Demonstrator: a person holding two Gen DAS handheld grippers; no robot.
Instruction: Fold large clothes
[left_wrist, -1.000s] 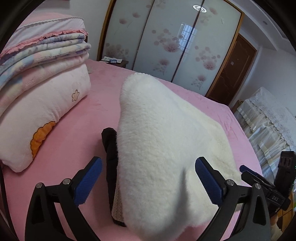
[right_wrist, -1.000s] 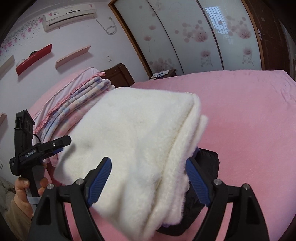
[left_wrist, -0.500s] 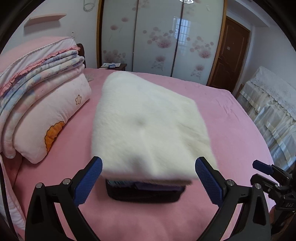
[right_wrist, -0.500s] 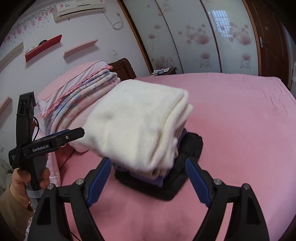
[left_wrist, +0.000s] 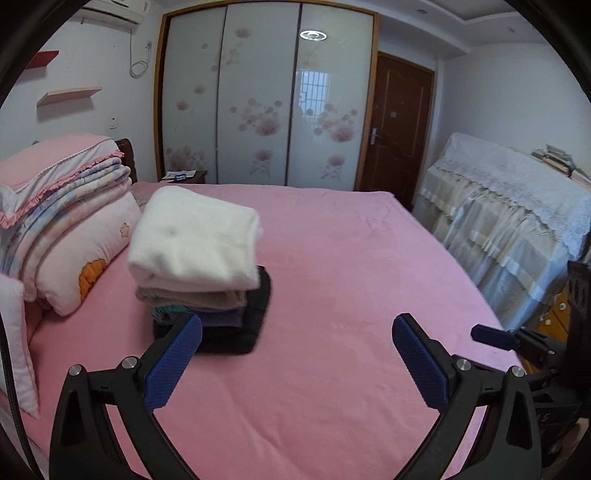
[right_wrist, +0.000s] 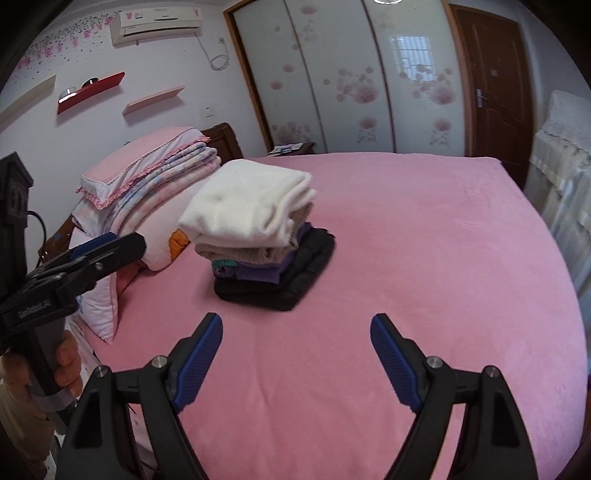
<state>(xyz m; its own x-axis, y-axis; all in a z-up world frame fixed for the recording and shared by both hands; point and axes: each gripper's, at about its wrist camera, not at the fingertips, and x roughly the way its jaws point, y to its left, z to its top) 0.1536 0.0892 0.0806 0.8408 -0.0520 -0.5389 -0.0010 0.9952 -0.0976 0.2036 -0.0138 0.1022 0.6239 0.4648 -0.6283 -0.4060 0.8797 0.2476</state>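
Observation:
A folded white fleece garment (left_wrist: 195, 240) (right_wrist: 247, 206) lies on top of a stack of folded clothes: beige, purple, and a black one (left_wrist: 236, 332) (right_wrist: 295, 273) at the bottom. The stack rests on the pink bed (left_wrist: 351, 295) (right_wrist: 424, 258) near the pillows. My left gripper (left_wrist: 297, 328) is open and empty, drawn back from the stack, which sits ahead to its left. My right gripper (right_wrist: 295, 325) is open too, with nothing between its blue pads, and the stack lies ahead of it. The right wrist view also shows the left gripper (right_wrist: 107, 247) at the left edge, held by a hand (right_wrist: 66, 369).
Pillows and folded quilts (left_wrist: 62, 206) (right_wrist: 155, 177) are piled at the head of the bed, just left of the stack. A lace-covered piece of furniture (left_wrist: 509, 221) stands along the bed's right side. Wardrobe doors (left_wrist: 266, 110) and a brown door (left_wrist: 399, 129) are at the back.
Both grippers have pulled back and up from the white garment. It was between their jaws a second ago and now lies free on top of the stack, farther away.

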